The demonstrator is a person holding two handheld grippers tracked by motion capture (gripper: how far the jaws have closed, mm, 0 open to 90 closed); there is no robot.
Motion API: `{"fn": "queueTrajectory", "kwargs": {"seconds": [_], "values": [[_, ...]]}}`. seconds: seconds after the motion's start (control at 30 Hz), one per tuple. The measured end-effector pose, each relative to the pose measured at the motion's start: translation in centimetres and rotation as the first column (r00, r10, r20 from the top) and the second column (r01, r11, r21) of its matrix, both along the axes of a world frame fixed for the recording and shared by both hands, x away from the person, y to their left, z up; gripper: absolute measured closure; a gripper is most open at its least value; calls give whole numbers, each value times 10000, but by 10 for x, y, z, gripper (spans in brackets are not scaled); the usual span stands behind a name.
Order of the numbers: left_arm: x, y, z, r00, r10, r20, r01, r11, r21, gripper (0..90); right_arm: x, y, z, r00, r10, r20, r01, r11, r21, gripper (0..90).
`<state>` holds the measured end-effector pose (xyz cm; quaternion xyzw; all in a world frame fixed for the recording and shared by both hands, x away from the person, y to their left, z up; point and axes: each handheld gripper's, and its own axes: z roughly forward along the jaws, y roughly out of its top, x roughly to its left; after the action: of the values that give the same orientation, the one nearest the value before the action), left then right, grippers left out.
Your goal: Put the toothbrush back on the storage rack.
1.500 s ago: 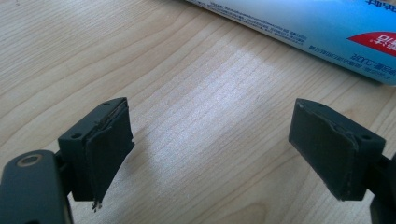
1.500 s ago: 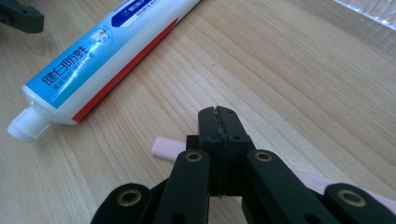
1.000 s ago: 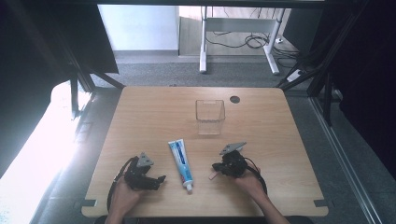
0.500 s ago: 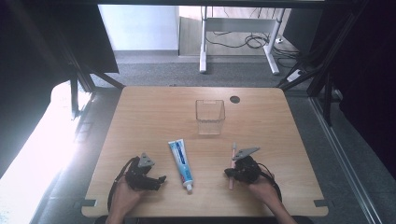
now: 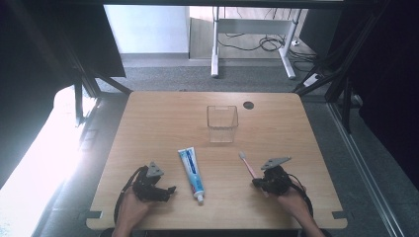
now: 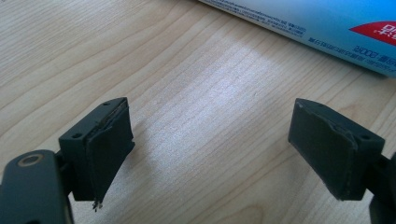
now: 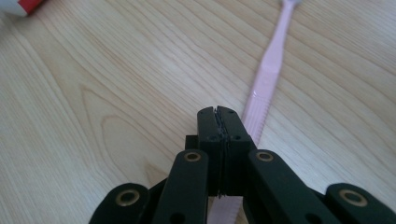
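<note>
A pink toothbrush point(image 5: 246, 164) lies on the wooden table point(image 5: 163, 118), bristle end pointing away from me. My right gripper point(image 5: 257, 182) rests at its handle end, jaws shut with nothing between them. In the right gripper view the toothbrush point(image 7: 268, 79) runs past the closed right gripper point(image 7: 219, 114) and under its body. A blue and white toothpaste tube point(image 5: 190, 170) lies between my hands, cap towards me. My left gripper point(image 5: 165, 190) sits just left of it, open. In the left gripper view the toothpaste tube point(image 6: 327, 28) lies beyond the open left gripper point(image 6: 212, 140), which holds nothing.
A clear square cup point(image 5: 222, 123) stands upright at the table's middle, farther out than the tube. A dark round hole point(image 5: 248, 105) sits near the far edge. Beyond the table are desk legs and cables on the floor.
My right hand has slid to the right, away from the toothpaste tube, and the toothbrush now shows by its jaws. The left hand has stayed put.
</note>
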<state>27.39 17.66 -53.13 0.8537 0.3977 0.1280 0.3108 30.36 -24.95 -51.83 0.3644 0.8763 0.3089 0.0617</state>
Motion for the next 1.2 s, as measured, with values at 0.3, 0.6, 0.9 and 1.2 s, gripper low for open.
{"fn": "queueTrajectory", "kwargs": {"seconds": [0.3,0.6,0.9,1.2], "values": [[0,0,0,10000,-37,37,36,10000,57,140,2,-25,3,9984,-573,19,574,9979,-304,883],[-1,0,1,9999,-88,64,87,9999,70,141,4,-26,14,9990,-423,-150,411,9966,-718,821],[-1,1,1,9999,-132,58,131,9999,83,142,16,-23,28,9978,-404,-532,319,9878,-1525,720],[-2,0,1,9998,-196,67,195,9997,117,142,30,-14,34,9952,-456,-867,237,9708,-2385,643]]}}
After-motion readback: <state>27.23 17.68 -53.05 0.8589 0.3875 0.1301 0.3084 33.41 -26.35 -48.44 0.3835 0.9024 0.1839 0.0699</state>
